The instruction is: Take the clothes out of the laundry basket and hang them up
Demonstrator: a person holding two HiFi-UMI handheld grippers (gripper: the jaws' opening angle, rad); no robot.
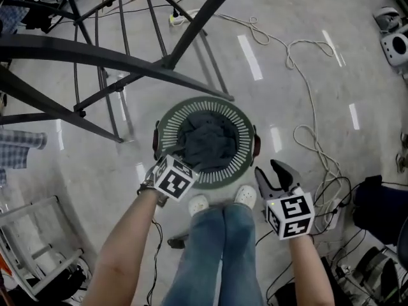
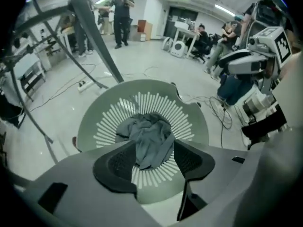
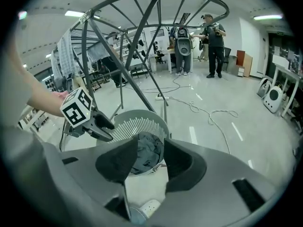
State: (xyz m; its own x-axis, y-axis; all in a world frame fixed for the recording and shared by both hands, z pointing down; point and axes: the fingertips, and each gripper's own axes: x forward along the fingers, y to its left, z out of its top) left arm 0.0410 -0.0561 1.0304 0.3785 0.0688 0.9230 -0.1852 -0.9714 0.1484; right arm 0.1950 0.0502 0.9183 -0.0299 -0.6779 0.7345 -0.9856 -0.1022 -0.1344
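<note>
A round grey-green laundry basket (image 1: 167,123) with a slotted rim stands on the floor in front of my feet. A crumpled dark grey garment (image 1: 207,139) lies inside it. My left gripper (image 1: 167,158) hangs over the basket's near left rim and points steeply down. In the left gripper view its jaws (image 2: 154,148) stand apart, and the garment (image 2: 149,131) shows through the gap below them, untouched. My right gripper (image 1: 273,173) hovers to the right of the basket, beside my right shoe, open and empty. In the right gripper view (image 3: 150,157) the basket (image 3: 137,124) lies ahead.
A black metal drying rack (image 1: 95,56) rises behind and left of the basket. A checked shirt (image 1: 19,146) hangs at the far left. Cables (image 1: 306,94) snake over the floor to the right. My white shoes (image 1: 220,201) stand by the basket. People (image 3: 215,44) stand far back.
</note>
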